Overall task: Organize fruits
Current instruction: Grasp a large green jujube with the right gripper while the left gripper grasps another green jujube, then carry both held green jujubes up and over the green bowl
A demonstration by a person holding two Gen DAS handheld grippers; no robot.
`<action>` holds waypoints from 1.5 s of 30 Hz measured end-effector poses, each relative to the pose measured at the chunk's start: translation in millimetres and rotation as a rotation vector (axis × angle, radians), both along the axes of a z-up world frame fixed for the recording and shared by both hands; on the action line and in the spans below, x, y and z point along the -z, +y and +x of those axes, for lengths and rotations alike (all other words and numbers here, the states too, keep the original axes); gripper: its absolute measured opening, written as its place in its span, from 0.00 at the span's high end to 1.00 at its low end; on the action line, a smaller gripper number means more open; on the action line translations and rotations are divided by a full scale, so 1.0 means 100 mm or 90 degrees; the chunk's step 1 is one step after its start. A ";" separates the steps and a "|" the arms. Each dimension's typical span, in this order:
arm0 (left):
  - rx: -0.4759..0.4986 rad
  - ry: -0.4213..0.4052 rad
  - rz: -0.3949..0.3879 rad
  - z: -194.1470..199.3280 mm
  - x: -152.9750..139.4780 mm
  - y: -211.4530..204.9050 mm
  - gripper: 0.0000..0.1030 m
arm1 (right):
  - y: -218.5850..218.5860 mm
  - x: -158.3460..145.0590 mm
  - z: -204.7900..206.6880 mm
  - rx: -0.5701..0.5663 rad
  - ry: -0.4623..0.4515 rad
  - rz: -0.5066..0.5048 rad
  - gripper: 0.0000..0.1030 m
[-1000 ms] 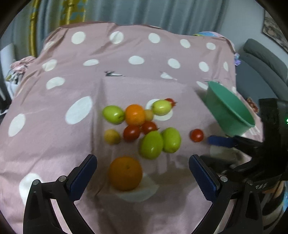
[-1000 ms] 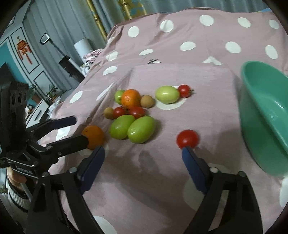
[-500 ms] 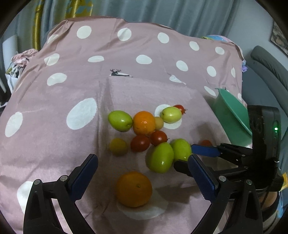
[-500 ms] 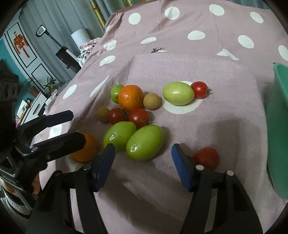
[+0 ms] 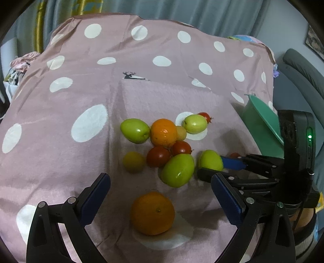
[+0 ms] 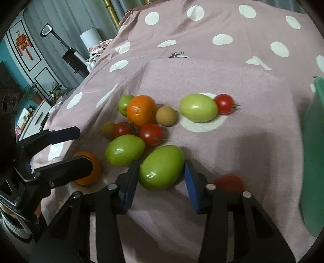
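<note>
Green fruit [image 6: 161,167] between right gripper [image 6: 161,183] jaws, left gripper [image 5: 161,197] wide apart

I note a pink cloth [image 5: 141,60] with white dots covering the surface, grey curtains [image 5: 202,14] behind it. A grey sofa [image 5: 303,70] sits at right; a red hanging ornament [image 6: 24,45] marks the far wall.

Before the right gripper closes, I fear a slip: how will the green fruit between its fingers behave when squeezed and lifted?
The green fruit looks smooth and glossy, so it may slide in the right gripper. Its egg shape on the soft cloth suggests it could roll if nudged. It looks firm, probably not easily crushed.
</note>
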State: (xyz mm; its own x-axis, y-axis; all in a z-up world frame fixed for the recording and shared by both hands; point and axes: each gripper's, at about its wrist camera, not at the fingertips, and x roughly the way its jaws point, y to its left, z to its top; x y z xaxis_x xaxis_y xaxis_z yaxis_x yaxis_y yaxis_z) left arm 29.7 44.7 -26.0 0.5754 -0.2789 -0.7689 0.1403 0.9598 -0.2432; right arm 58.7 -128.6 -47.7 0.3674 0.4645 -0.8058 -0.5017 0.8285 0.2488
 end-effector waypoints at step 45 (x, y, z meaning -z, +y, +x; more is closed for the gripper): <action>0.062 0.028 0.047 0.10 0.04 -0.55 0.64 | -0.49 -0.19 -0.27 0.010 -0.035 0.108 0.57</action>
